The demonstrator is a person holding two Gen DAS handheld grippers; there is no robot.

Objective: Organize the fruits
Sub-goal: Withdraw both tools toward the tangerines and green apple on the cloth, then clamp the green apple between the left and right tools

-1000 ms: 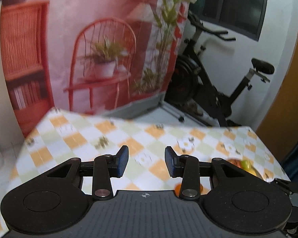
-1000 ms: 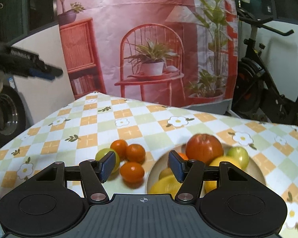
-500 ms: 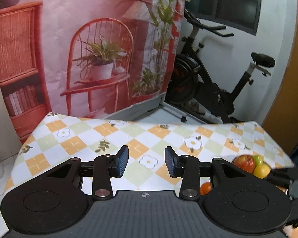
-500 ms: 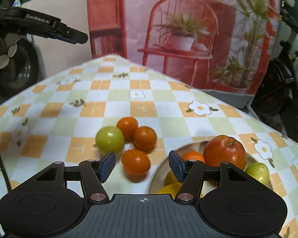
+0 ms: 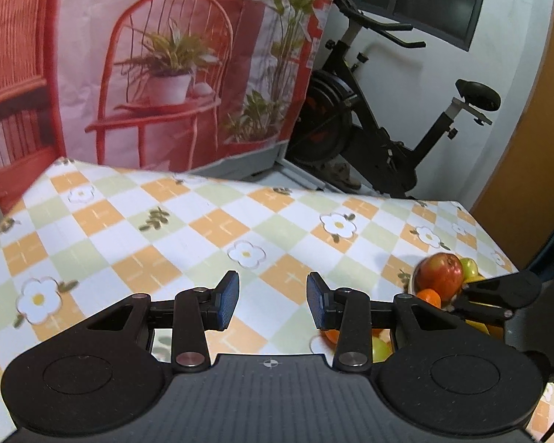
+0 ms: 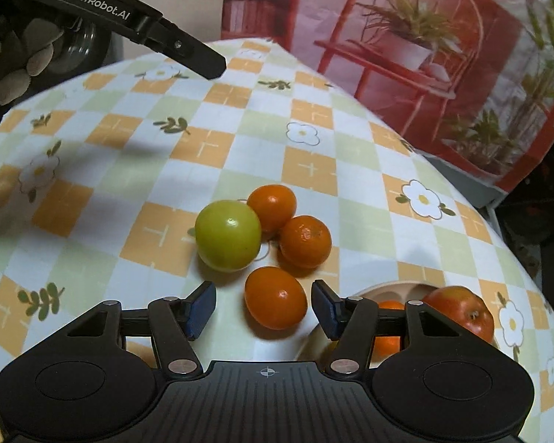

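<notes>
The right gripper (image 6: pixel 263 308) points down at the bench (image 6: pixel 92 170). Its jaws are closing, with nothing held. The near orange (image 6: pixel 275 297) sits just past the tips, in line with the gap, and no pad touches it. Right behind it lie a green fruit (image 6: pixel 228 235) and two more oranges (image 6: pixel 305 240), all close together on the checked cloth. To the right is a bowl (image 6: pixel 387 289). It holds a red apple (image 6: pixel 461 312) and an orange, partly hidden by the gripper's finger.

The left gripper (image 5: pixel 272 301) hangs over a bare part of the cloth. Its jaws stand a little apart with nothing between them. In its view the bowl of fruit shows at the right, with the other gripper's finger in front of it. In the right view a gloved hand (image 6: pixel 7 55) holds the left gripper, up at the far left.

Past the bench hangs a red picture cloth (image 5: pixel 158 55) with a chair and plants on it. An exercise bike (image 5: pixel 380 129) stands beside it.
</notes>
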